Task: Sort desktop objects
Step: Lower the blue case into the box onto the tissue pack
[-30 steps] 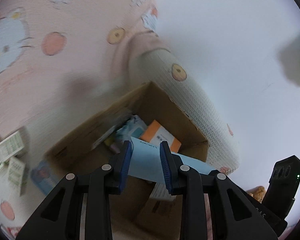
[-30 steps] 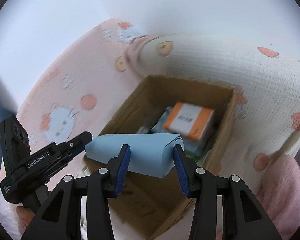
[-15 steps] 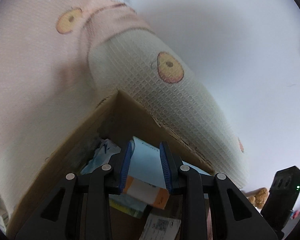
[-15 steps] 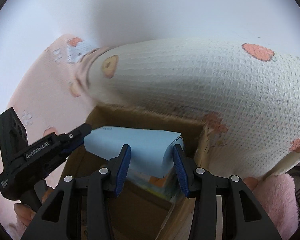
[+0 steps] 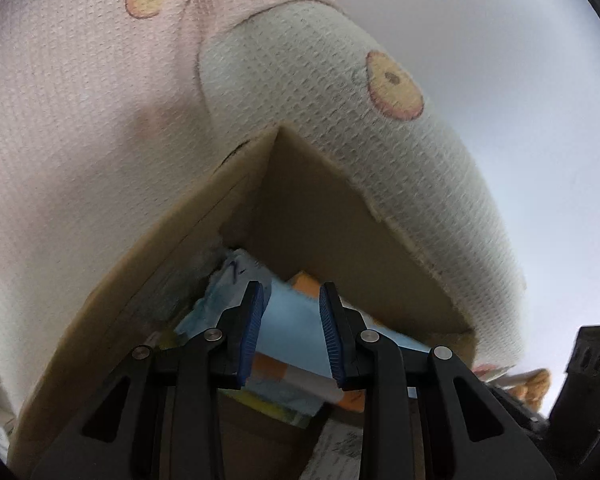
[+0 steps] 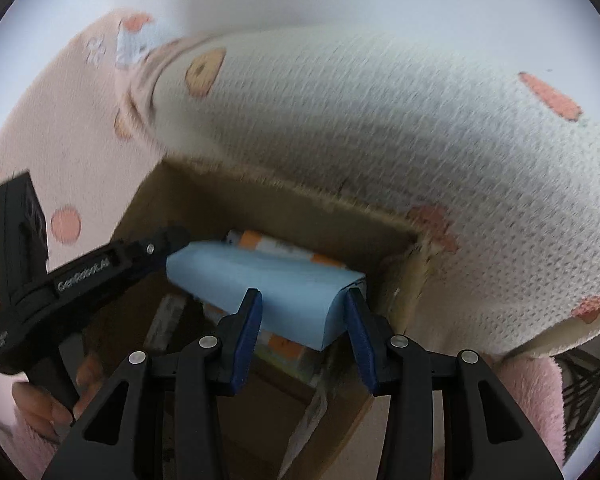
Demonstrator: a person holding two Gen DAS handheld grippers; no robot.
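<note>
A light blue carton (image 5: 290, 320) (image 6: 268, 280) hangs low inside an open cardboard box (image 5: 308, 200) (image 6: 260, 204), carried from both ends. My left gripper (image 5: 292, 292) is shut on one end, its blue pads pressing the carton's sides. My right gripper (image 6: 303, 300) is shut on the other end. The right wrist view shows the left gripper (image 6: 172, 240) from the side, meeting the carton's far corner. Under the carton lie an orange-and-white box (image 5: 350, 396) (image 6: 284, 246) and several other packets.
A cream waffle blanket (image 5: 380, 140) (image 6: 380, 140) with fruit prints bulges over the box's far rim. Pink printed bedding (image 5: 80, 100) lies left of it, with a white wall behind. A person's hand (image 6: 40, 400) holds the left gripper's handle. Pink fleece (image 6: 520, 400) lies at the lower right.
Both grippers have moved forward and down with the blue carton, from above the box's opening to low inside it, near the far wall. Both grips are unchanged.
</note>
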